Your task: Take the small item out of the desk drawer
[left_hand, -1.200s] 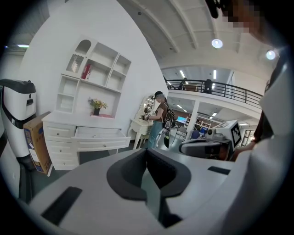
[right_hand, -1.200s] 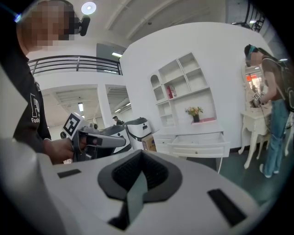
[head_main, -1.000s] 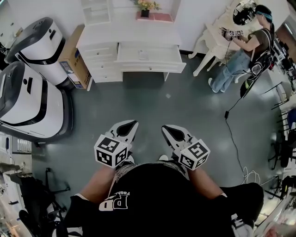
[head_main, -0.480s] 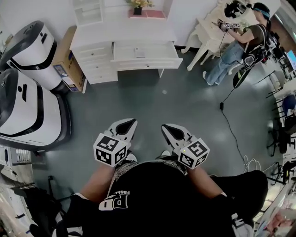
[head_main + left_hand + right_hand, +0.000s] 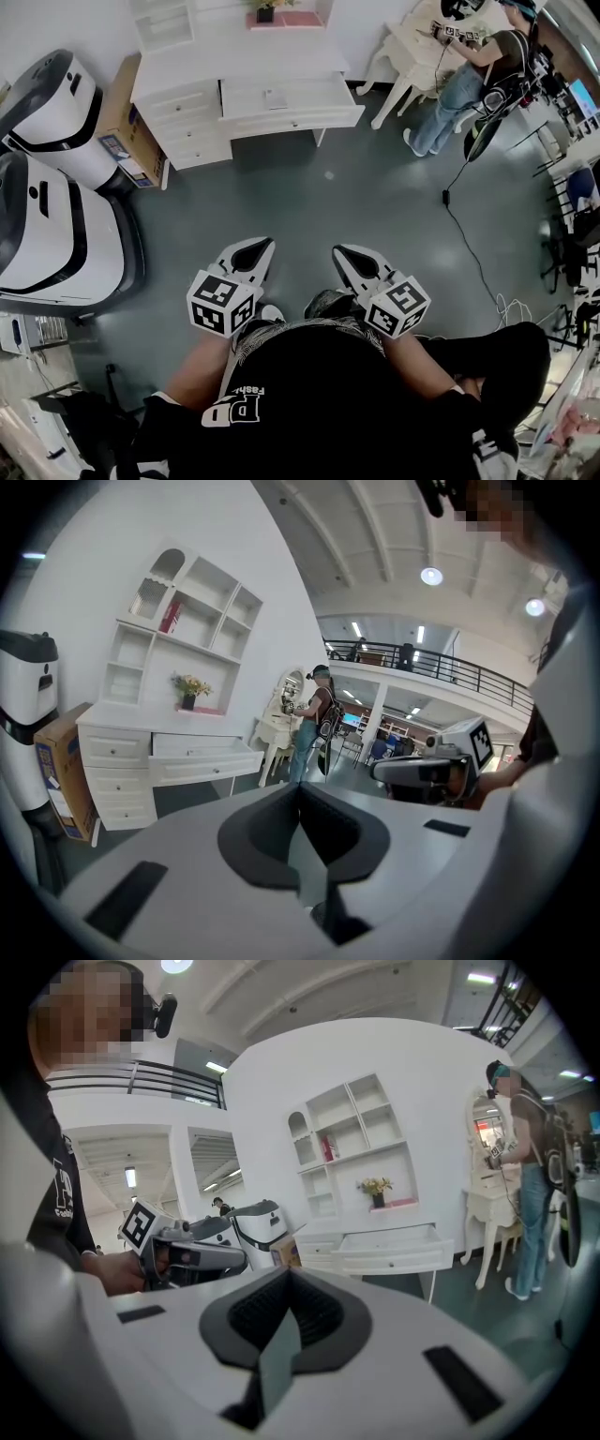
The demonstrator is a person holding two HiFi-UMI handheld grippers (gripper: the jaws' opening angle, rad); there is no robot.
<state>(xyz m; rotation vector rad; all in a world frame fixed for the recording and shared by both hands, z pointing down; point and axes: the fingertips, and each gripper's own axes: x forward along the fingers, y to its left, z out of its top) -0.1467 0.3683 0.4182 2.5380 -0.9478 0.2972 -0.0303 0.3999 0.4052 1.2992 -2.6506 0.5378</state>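
We are holding the left claw (image 5: 251,249) and right claw (image 5: 347,255) pinched shut and empty, well apart from the open desk drawer (image 5: 300,118) where the small item (image 5: 275,97) is lying, so reaching and lifting it are remaining.

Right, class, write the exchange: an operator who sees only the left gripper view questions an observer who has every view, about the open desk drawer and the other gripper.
Operator: From here I see the drawer side-on only. Is anything in it?
Observer: Yes. The head view looks down into the drawer, and a small flat item lies on its bottom.
Operator: And the right gripper, is it carrying anything?
Observer: No. In its own view the right gripper has its jaws together with nothing between them.
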